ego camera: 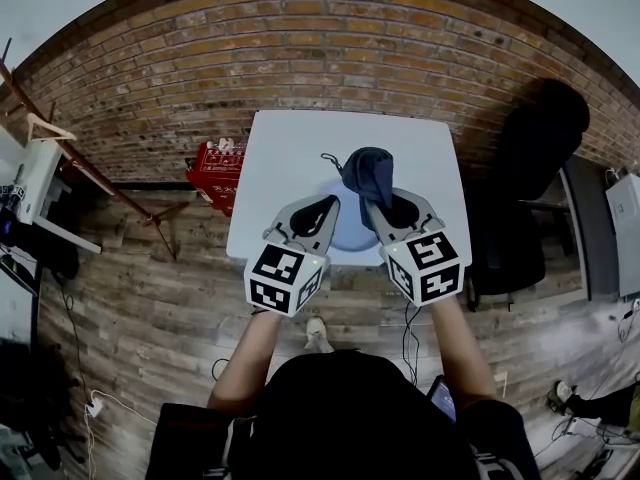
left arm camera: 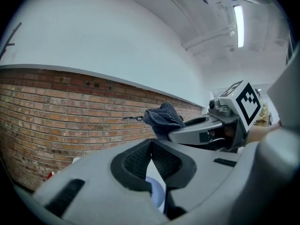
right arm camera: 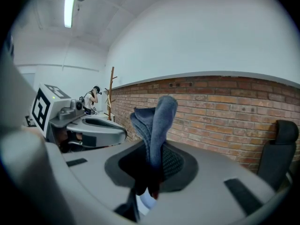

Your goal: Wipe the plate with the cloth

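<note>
Brick wall and wooden floor are seen behind a white table (ego camera: 290, 158), and a pale blue plate (ego camera: 350, 236) lies on its near part. From the head view the plate is seen in the gap between the two grippers, below their fingertips and slightly back toward the person; part of it is covered by the jaws.

The right gripper (ego camera: 374, 204) is closed on a dark blue cloth (ego camera: 368, 173). In the right gripper view the cloth is pinched between the pads and stands up as a bunched fold above and beyond the fingertips (right arm camera: 169, 159), with a sliver of the plate visible low down under the jaws. The left gripper (ego camera: 328, 204) is closed with its pads together, and nothing is held between them; through the small gap beneath them the plate is glimpsed again in the left gripper view.

The coming move is judged to turn on one relation: the cloth rises upward from the right fingers while the plate sits underneath them. For wiping, the right gripper would probably have to be tipped nose-down and lowered, so that the free bunch of cloth, not the jaws, meets the plate. Both grippers are about equally near the plate, on either side of it, but only the right one carries the cloth. No contact between cloth and plate is seen now.
</note>
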The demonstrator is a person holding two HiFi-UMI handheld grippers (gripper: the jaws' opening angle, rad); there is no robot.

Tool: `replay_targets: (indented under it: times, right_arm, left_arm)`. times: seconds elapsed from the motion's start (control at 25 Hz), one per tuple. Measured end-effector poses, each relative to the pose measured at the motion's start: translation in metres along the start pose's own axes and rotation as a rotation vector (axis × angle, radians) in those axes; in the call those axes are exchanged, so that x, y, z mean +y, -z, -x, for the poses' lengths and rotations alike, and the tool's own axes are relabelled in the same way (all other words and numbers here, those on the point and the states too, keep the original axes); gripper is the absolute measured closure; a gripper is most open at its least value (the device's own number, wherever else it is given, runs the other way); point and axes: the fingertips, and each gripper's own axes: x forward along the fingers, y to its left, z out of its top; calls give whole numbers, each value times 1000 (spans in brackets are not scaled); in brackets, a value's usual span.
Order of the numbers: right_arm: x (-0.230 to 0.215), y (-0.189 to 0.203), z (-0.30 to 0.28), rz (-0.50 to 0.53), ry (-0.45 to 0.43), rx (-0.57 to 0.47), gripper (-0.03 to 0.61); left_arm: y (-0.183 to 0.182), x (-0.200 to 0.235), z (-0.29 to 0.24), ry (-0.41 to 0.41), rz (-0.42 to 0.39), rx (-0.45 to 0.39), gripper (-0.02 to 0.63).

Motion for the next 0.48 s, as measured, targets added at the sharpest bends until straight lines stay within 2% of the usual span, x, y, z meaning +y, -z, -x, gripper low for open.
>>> replay_targets:
  times: [0.48]
  right_arm:
    - [17,17,56,-13,-35,-34,515]
  left_arm:
    - [2,-52,23,-30,-12,-21,594]
